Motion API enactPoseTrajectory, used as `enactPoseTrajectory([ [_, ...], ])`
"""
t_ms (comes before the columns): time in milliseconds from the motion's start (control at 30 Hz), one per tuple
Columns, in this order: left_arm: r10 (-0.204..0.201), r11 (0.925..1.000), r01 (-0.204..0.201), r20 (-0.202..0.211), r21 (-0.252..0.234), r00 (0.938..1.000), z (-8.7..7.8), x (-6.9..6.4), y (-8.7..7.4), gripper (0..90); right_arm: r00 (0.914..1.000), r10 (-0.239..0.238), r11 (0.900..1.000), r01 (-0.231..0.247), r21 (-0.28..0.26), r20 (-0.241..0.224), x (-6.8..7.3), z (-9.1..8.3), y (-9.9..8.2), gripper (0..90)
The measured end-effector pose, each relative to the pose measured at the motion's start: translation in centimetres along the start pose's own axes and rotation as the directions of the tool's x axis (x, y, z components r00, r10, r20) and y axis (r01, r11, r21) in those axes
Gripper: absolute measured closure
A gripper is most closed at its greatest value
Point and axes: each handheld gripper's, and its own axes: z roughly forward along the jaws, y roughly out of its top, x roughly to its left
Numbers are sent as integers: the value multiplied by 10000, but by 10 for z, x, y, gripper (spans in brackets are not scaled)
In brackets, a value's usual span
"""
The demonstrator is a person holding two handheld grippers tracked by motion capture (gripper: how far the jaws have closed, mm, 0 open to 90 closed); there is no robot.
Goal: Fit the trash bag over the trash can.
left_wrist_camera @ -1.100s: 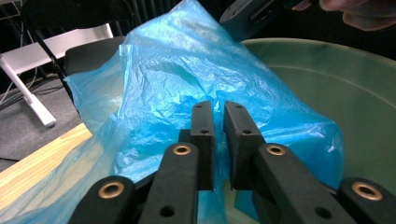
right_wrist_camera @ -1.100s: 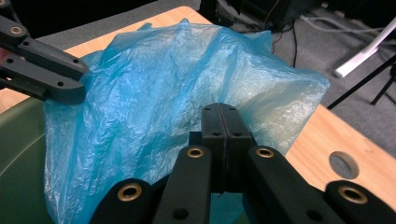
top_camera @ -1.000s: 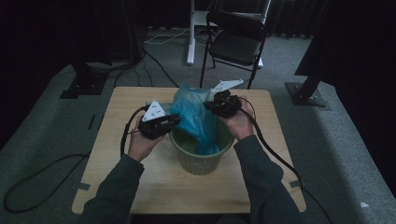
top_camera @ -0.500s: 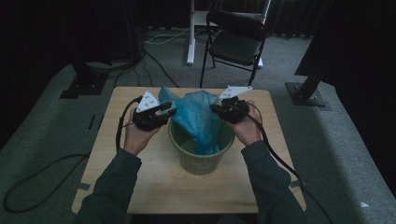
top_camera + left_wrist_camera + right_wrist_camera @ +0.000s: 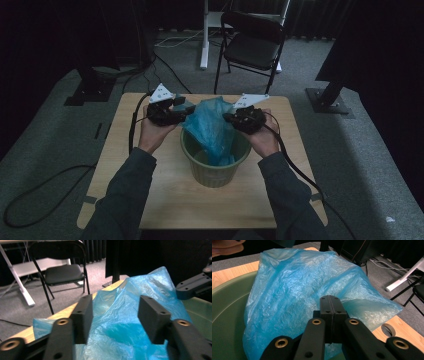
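A thin blue plastic bag (image 5: 212,130) rises out of a green round bin (image 5: 212,172) in the middle of the wooden table (image 5: 165,200). My left gripper (image 5: 187,111) is at the bag's left side. Its jaws have just been opening and stand wide in the left gripper view (image 5: 115,315), with the bag (image 5: 120,327) behind them and no pad pressing on it. My right gripper (image 5: 227,117) is at the bag's right side. Its jaws (image 5: 329,306) are closed together, pinching the film of the bag (image 5: 299,285) above the bin's rim (image 5: 227,305).
A black folding chair (image 5: 255,45) and a white stand leg (image 5: 205,35) are beyond the table's far edge. Dark stand bases sit on the carpet at left (image 5: 90,87) and right (image 5: 330,100). Cables trail from both grippers off the table.
My left gripper's jaws opened and let go of the bag's left edge, and that hand drew away to the left and farther back. The right gripper kept its grip and barely moved.
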Motion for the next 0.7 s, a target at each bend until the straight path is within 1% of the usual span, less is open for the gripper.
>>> enactPoseTrajectory([
  [67,-124,9999,122,171,95,9998,4,1,1,392,10000,-25,10000,25,0,-40,1,1,0,900],
  [100,-185,9996,178,307,230,9994,7,2,1,370,10000,-28,10000,28,2,-41,2,1,0,900],
  [167,-257,9982,242,266,550,9993,12,1,2,355,10000,-50,10000,50,-2,-66,2,1,0,900],
  [200,-320,9971,300,280,704,9991,15,1,2,333,10000,-61,10000,61,-25,-67,2,2,0,900],
  [233,-302,9951,277,248,949,9992,19,0,2,320,10000,-69,10000,68,-39,-71,2,1,0,900],
  [300,-292,9921,258,256,1225,9992,23,-1,1,322,9999,-95,9999,94,-71,-49,3,1,0,900],
  [333,-299,9906,255,313,1346,9991,25,-2,0,341,9999,-122,9999,122,-80,-45,3,1,0,900],
  [367,-212,9886,163,311,1497,9993,27,-4,-1,393,9999,-137,9999,136,-79,-34,3,1,0,900],
  [400,-43,9861,-5,286,1659,9996,28,-7,-2,469,9999,-146,9999,146,-77,-19,3,0,0,900],
  [433,139,9833,-192,307,1807,9994,29,-10,-2,526,9999,-132,9999,131,-86,-28,3,0,0,900],
  [467,345,9816,-400,322,1870,9989,29,-13,-3,610,9999,-135,9999,135,-75,-24,3,0,-1,900],
  [500,579,9788,-624,287,1949,9979,29,-16,-3,657,9999,-154,9999,154,-65,-21,3,-1,-1,900],
  [533,733,9781,-772,275,1932,9969,28,-19,-4,711,9999,-165,9999,165,-38,-40,4,-1,-1,900],
  [600,999,9782,-1015,182,1811,9948,26,-24,-4,790,9998,-204,9998,204,-53,-22,4,-3,-1,898],
  [667,1231,9767,-1234,126,1756,9923,24,-28,-5,832,9999,-149,9997,149,-180,-15,3,-5,0,831],
  [700,1354,9753,-1349,91,1747,9908,23,-30,-5,842,9999,-116,9996,116,-261,7,2,-7,0,812],
])
